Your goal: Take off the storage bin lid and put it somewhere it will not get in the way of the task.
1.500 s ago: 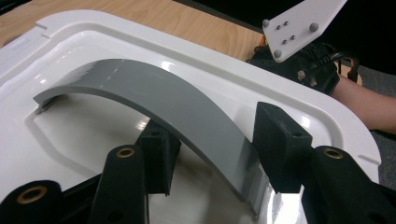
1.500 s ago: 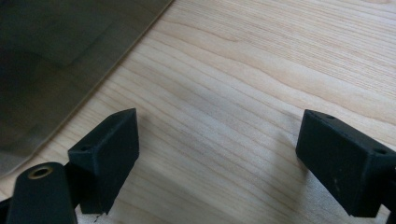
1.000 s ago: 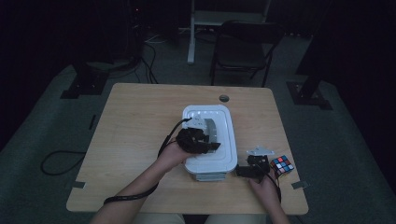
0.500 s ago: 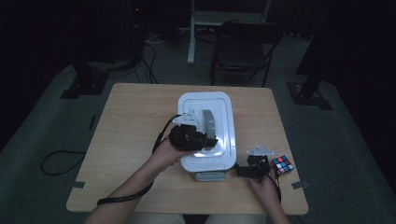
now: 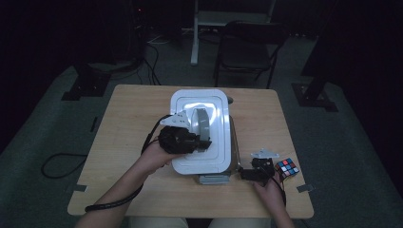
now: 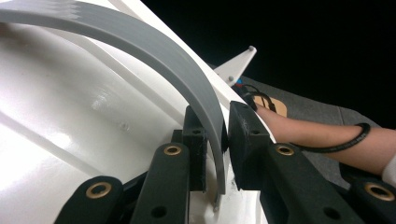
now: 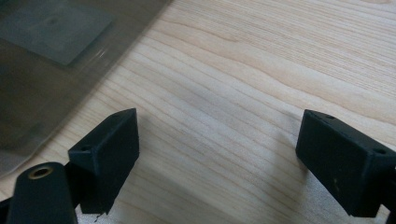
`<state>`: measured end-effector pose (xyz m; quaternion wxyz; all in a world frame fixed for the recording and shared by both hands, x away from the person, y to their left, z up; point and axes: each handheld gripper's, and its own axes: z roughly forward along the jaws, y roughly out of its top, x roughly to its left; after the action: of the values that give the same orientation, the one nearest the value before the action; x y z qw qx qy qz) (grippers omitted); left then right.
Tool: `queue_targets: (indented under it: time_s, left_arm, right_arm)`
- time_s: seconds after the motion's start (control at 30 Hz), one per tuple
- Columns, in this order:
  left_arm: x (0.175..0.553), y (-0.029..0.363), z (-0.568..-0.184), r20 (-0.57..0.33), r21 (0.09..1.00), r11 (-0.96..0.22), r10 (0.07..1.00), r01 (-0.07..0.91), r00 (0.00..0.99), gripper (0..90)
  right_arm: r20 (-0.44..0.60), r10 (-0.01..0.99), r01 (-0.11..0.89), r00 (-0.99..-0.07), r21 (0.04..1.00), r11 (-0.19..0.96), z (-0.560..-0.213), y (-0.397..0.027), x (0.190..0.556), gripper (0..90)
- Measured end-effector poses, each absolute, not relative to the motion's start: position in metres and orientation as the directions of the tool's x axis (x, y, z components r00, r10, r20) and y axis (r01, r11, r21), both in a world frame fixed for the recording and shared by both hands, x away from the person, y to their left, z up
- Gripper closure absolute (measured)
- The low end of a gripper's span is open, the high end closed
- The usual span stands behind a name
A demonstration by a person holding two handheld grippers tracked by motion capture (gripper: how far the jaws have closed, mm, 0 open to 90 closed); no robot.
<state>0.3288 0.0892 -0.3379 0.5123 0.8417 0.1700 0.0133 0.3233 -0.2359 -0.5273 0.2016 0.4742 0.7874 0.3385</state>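
1. Leftmost, in the high view, a wooden table [image 5: 128,142] spans the middle of the frame, and a forearm enters from the bottom left.
2. Left of centre, the left gripper [image 5: 202,142] lies over a white lid [image 5: 216,156] at the table's middle.
3. Its jaws are clamped on the lid's grey arched handle [image 5: 202,124], which runs up the centre of the lid.
4. Seen from the left gripper view, that handle [image 6: 177,65] curves from the upper left down between the two black jaws, pinched near the bottom centre [image 6: 224,140].
5. Below the lid's lower edge a greyish container [image 5: 216,179] peeks out; its translucent wall [image 7: 51,60] fills the upper left of the right gripper view.
6. Further right, the right gripper [image 5: 243,174] rests near the table's lower right edge, just beside the container.
7. Its jaws stand wide apart with bare wood between them [image 7: 217,158].
8. Rightmost, a colourful puzzle cube [image 5: 287,168] sits just beside that gripper.
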Motion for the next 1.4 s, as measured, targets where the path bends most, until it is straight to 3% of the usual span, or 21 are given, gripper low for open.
queue_targets:
  time_s: [0.93,1.4]
  left_arm:
    - [0.323,0.17,-0.34,-0.145,0.869,-0.401,0.355,0.291,0.923,78.5]
    - [0.331,0.215,-0.374,-0.173,0.851,-0.41,0.373,0.329,0.911,78.4]
  right_arm:
    - [0.003,0.883,0.61,-0.469,0.724,0.321,-0.527,-0.236,0.323,13.2]
    - [0.004,0.884,0.611,-0.468,0.724,0.32,-0.527,-0.236,0.323,13.2]
